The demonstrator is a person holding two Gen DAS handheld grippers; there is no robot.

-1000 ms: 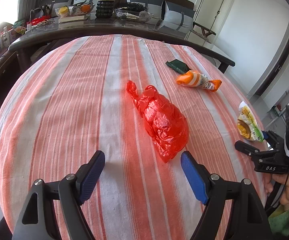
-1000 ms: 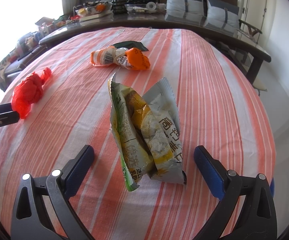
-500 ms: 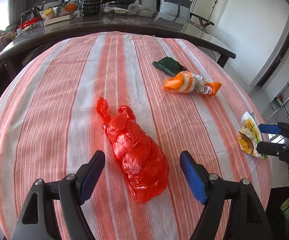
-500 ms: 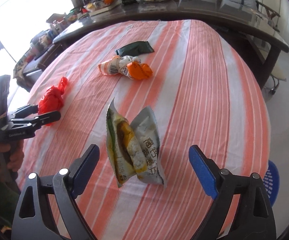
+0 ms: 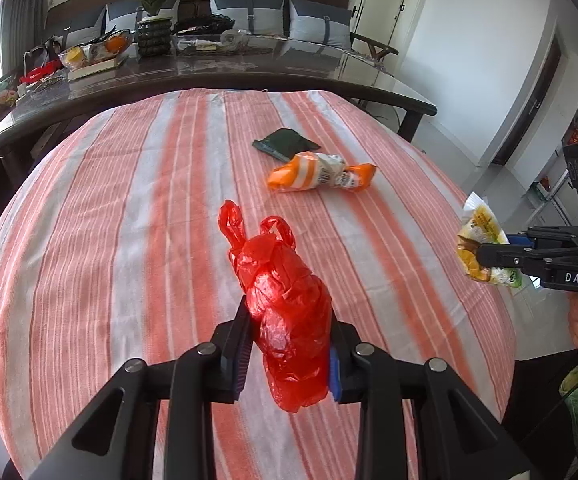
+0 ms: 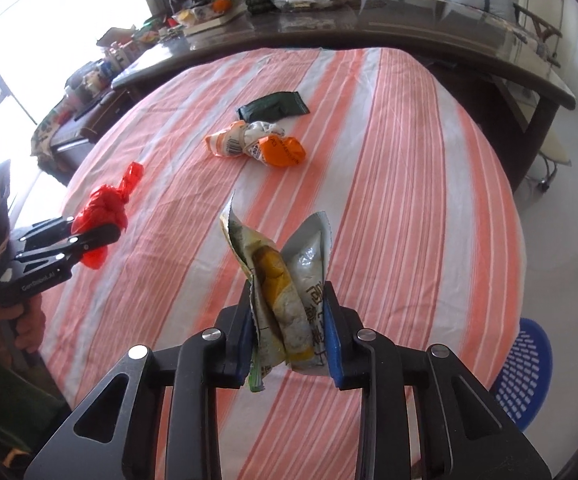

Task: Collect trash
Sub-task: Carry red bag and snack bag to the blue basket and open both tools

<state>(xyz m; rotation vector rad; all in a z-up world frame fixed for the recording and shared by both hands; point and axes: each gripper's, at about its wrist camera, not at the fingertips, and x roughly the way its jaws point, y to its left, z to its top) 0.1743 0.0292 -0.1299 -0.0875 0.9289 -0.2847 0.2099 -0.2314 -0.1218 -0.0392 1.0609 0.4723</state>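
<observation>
Left gripper (image 5: 289, 344) clamped on a crumpled red plastic bag (image 5: 285, 304), both pads pressing into its sides, knotted handles pointing away toward the far side. Jaws just closed in on it, with the bag between them. Seen from the right wrist view as the same red bag (image 6: 103, 216) pinched in the black fingers at the left edge of the striped tablecloth (image 6: 409, 184), a hand (image 6: 17, 316) wrapped around the grip below.

Right gripper (image 6: 289, 332) shut on a yellow and silver snack packet (image 6: 285, 288), folded upright between the blue pads, open torn top flaring above them. Jaws just closed in here too, with the packet between them. From the left wrist view, same packet (image 5: 483, 248) held off the right edge of the tablecloth (image 5: 129, 220).

Still lying on the cloth, toward the far side: an orange and white wrapper (image 5: 321, 174), twisted at both ends, and just beyond it, touching or nearly so, a flat dark green pouch (image 5: 285, 144). Same pair in the right wrist view: wrapper (image 6: 257, 146), pouch (image 6: 273, 106).

Blue perforated basket (image 6: 525, 368) low at the right, beside the table edge. Dark cluttered counter (image 5: 209, 68) beyond the far end of the table.
</observation>
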